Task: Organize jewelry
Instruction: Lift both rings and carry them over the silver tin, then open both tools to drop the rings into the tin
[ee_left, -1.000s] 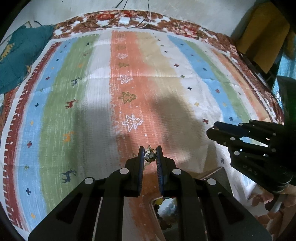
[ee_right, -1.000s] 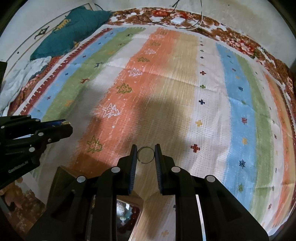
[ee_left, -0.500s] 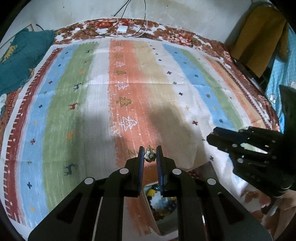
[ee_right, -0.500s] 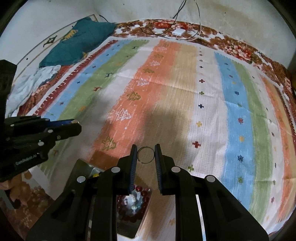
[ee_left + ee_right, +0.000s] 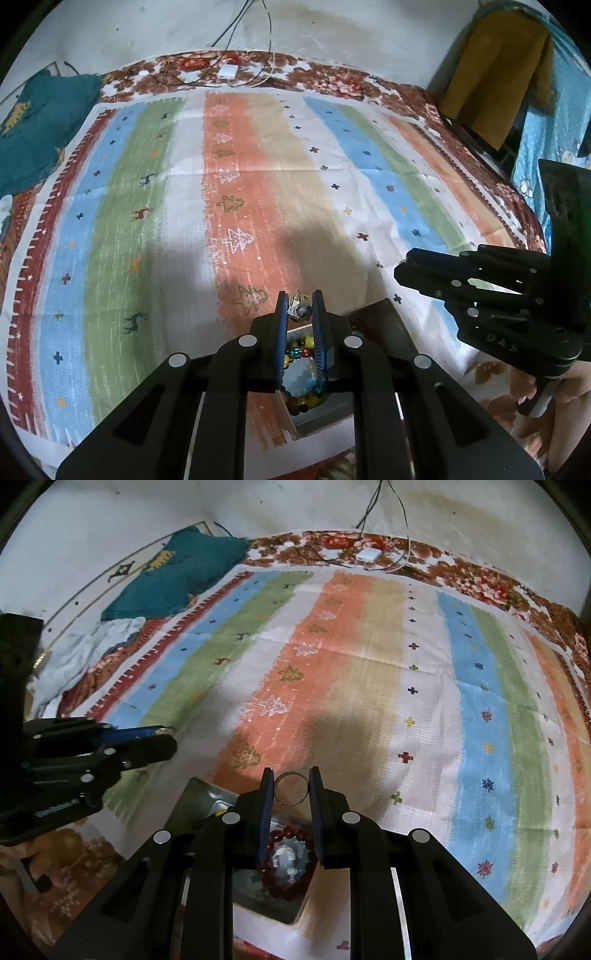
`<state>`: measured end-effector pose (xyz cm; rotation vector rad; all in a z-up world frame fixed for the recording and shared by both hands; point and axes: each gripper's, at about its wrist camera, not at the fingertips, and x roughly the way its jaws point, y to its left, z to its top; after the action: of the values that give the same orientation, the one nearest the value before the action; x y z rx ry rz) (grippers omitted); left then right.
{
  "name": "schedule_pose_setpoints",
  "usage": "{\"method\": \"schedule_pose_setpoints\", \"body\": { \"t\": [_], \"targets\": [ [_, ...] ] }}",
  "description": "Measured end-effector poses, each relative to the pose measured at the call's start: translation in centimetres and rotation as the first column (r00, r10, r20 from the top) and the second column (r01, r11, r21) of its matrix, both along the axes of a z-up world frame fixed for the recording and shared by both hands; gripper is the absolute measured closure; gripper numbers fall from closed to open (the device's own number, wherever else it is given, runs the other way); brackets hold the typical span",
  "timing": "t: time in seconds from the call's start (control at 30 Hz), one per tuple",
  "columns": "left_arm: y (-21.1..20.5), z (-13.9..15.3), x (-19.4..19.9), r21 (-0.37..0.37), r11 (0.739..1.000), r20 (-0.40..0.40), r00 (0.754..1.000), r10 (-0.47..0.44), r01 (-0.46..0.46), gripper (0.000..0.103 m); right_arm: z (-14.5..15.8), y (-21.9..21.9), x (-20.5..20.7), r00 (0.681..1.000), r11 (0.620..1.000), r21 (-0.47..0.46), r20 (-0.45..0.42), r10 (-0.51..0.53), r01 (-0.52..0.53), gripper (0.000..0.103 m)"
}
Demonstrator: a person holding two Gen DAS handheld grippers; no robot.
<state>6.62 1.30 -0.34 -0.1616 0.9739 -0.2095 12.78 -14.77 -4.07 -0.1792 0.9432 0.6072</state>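
Above striped rug (image 5: 155,221), both tongs (image 5: 300,310) (image 5: 291,788) level, each pinching jewelry.

Embossed "DAS" legible on right tongs (image 5: 406,271) body; left tongs (image 5: 164,738) white label unreadable.

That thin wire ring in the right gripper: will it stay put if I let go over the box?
Probably light and springy: the wire ring is thin. Its round shape may roll or bounce. The right gripper pinches only its edges, so it could twist.
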Motion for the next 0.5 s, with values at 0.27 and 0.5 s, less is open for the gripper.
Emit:
{"method": "schedule_pose_setpoints", "body": {
  "t": [0.27, 0.5],
  "targets": [
    [-0.5, 0.2, -1.0, 0.021, 1.0, 0.016, 1.0, -0.017, 0.017, 0.091, 0.2, -0.4, -1.8, 1.0, 0.999, 0.031, -0.001, 0.032, -0.032, 0.083],
    [-1.4, 0.0, -2.2, 0.045, 0.998, 0.022, 0.999, -0.038, 0.037, 0.091, 0.1, -0.5, -2.9, 0.998, 0.997, 0.051, -0.01, 0.059, -0.059, 0.083]
  ]
}}
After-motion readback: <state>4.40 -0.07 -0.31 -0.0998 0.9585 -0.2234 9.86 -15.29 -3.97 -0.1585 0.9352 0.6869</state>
